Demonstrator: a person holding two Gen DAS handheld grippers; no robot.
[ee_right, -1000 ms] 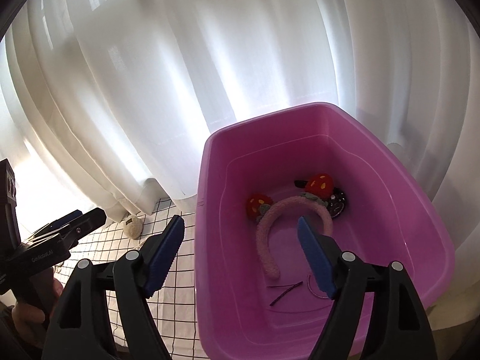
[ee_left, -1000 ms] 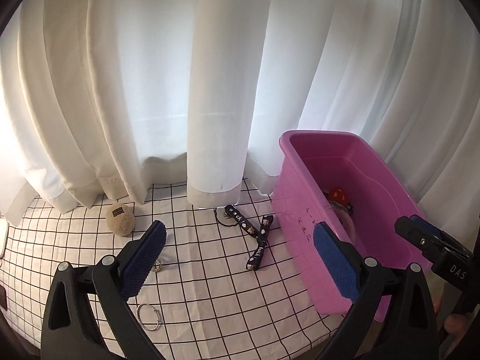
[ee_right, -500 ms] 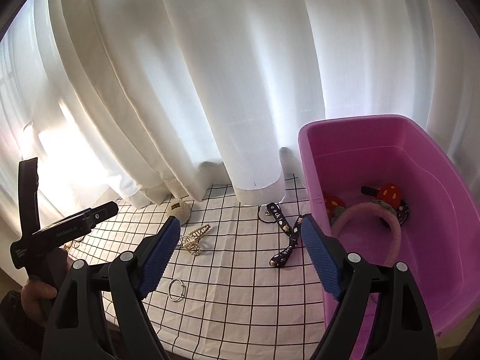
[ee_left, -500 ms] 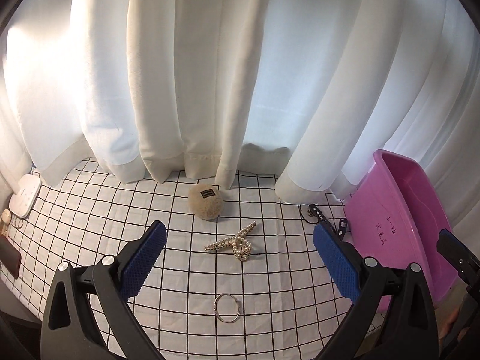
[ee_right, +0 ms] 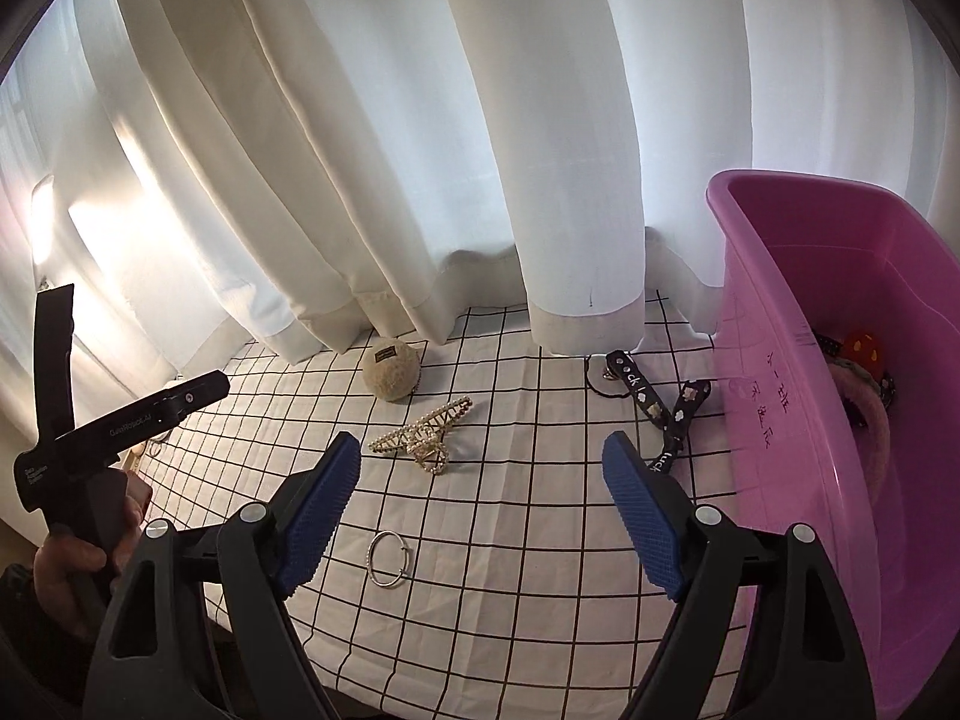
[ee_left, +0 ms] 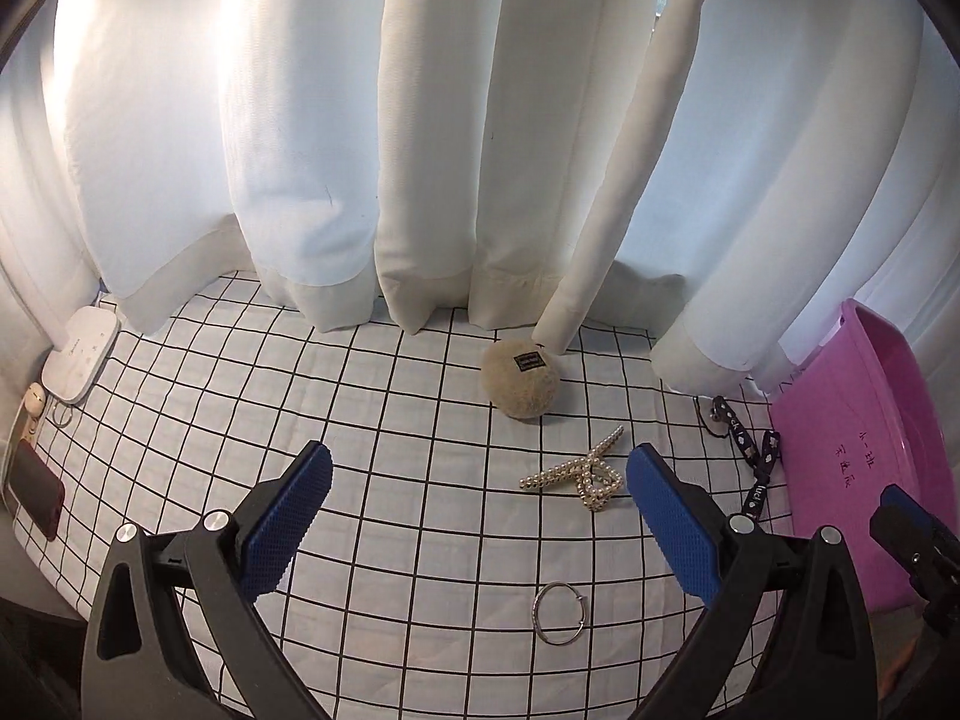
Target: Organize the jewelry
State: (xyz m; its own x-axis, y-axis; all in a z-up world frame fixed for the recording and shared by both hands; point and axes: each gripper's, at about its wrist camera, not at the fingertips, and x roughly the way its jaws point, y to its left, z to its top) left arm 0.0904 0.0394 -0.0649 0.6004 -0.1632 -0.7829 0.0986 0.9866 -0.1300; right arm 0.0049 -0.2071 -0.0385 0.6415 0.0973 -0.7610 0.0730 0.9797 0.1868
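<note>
Pearl hair clip (ee_left: 576, 476) is lying flat on the grid-cloth surface (ee_left: 384, 480), mid-frame between both claws' lines of sight, also visible from the right wrist (ee_right: 427, 433). Nothing is touching it.

Silver ring (ee_left: 559, 604) is sitting nearer the cameras than the clip, apart from it. Fuzzy beige pom-pom (ee_left: 521, 379) with a dark label is resting farther back, near the curtain hem (ee_left: 420, 294), apart from the clip. Black printed strap (ee_right: 659, 414) is lying right of the clip, just beside the pink bin (ee_right: 774, 420) wall; can't tell if it's touching.

Pink bin is sitting at the right edge of the surface. Inside, from the right wrist: part of a pink fuzzy headband (ee_right: 870, 432) and a red strawberry-like piece (ee_right: 864, 348), rest hidden by the wall. Handwriting is showing on the bin's outer wall.

Left claw (ee_left: 479, 515) is hovering released, blue pads (ee_left: 287, 525) wide apart, gripping nothing. Right claw (ee_right: 480, 507) is the same: released, empty, above the near part of the cloth. From the right wrist, the left hand (ee_right: 72, 564) is gripping its tool handle at far left.

White device (ee_left: 81, 354) and a dark phone (ee_left: 33, 495) are sitting at the far left edge.
</note>
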